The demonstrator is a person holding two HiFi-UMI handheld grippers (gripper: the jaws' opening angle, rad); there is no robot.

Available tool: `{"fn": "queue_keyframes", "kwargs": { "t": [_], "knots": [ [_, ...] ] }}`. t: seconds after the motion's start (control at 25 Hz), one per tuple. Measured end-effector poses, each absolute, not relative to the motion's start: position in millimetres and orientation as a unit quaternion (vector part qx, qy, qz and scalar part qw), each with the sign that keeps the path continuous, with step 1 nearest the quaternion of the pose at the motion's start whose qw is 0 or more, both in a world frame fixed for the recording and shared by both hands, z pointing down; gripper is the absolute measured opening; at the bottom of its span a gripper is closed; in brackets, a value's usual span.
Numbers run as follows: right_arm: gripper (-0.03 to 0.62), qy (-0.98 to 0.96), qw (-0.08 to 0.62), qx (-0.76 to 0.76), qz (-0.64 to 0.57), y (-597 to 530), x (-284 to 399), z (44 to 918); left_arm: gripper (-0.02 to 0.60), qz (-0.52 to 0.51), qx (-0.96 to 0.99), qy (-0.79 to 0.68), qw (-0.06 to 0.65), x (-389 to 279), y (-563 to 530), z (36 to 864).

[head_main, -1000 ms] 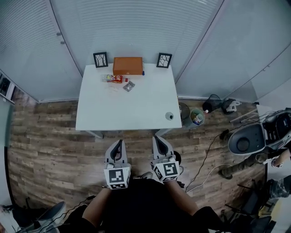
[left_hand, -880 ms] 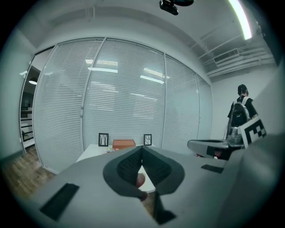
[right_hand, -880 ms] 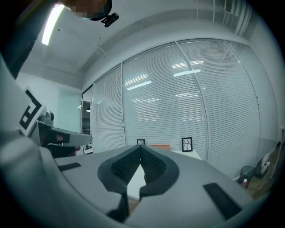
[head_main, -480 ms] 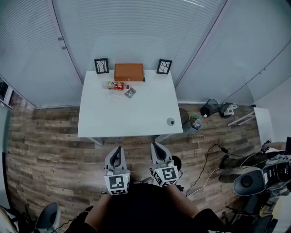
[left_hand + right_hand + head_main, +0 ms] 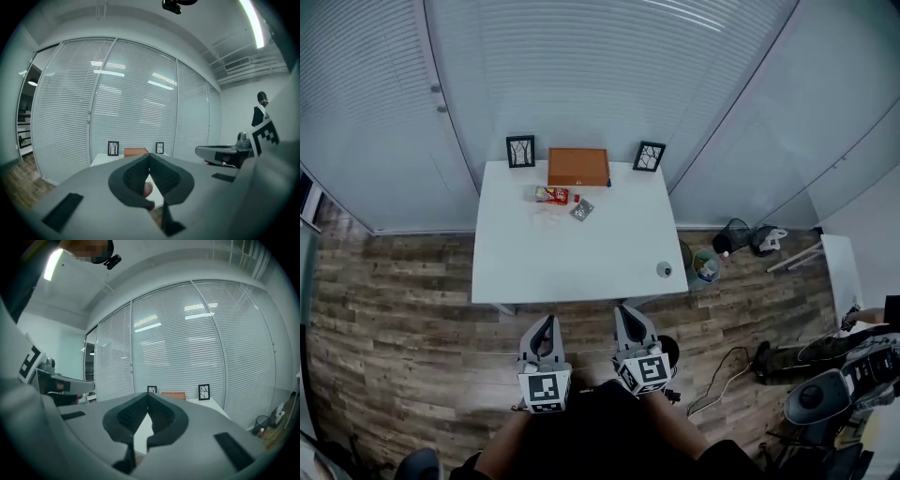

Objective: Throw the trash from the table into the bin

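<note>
The left hand-held gripper (image 5: 546, 322) and the right hand-held gripper (image 5: 624, 311) were held side by side over the wood-plank floor (image 5: 394, 309), near the front edge of the white rectangular tabletop (image 5: 581, 262) and not touching it. Both pointed toward it. In its own view the left hand-held gripper (image 5: 149, 157) had its jaws together at the tips, with nothing between them. The right hand-held gripper (image 5: 147, 397) was closed the same way and also empty.

The trash lay at the far end of the tabletop. A red-and-yellow snack wrapper (image 5: 551, 194) sat just in front of a flat orange-brown box (image 5: 578, 167), and a small silver foil packet (image 5: 581, 210) lay near it to the right. Two black-framed pictures (image 5: 521, 151) (image 5: 649, 156) stood on either side of the box against the white blinds. A small round grey object (image 5: 664, 269) rested near the right front corner. The small round bin (image 5: 705, 267) stood on the floor just beside that corner, with some items already inside.
</note>
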State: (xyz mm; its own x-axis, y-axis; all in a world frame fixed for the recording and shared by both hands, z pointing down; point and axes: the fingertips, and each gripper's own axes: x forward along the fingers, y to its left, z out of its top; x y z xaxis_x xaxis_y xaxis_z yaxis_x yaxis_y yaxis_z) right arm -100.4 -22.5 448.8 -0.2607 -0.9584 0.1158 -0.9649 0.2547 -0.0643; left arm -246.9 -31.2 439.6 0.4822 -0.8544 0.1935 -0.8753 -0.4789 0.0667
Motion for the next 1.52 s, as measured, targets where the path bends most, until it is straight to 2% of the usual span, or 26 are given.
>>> {"fn": "queue_keyframes", "kwargs": {
  "t": [0.36,0.88,1.32,1.52],
  "knots": [
    [0.005,-0.793,0.042,0.603,0.074,-37.1,-132.1,463.1,-0.003,0.065,0.86,-0.499,0.084,-275.8,-48.4,443.5],
    [0.005,-0.801,0.048,0.591,0.084,-108.3,-142.9,480.5,-0.002,0.075,0.847,-0.517,0.098,-286.7,-101.1,457.4],
    [0.005,-0.816,0.083,0.563,0.099,-204.9,-143.7,508.5,-0.003,0.083,0.84,-0.525,0.111,-269.2,-185.2,465.7],
    [0.006,-0.815,0.139,0.542,0.148,-249.8,-142.5,556.6,-0.002,0.098,0.832,-0.534,0.116,-260.3,-227.1,466.6]
  ]
}}
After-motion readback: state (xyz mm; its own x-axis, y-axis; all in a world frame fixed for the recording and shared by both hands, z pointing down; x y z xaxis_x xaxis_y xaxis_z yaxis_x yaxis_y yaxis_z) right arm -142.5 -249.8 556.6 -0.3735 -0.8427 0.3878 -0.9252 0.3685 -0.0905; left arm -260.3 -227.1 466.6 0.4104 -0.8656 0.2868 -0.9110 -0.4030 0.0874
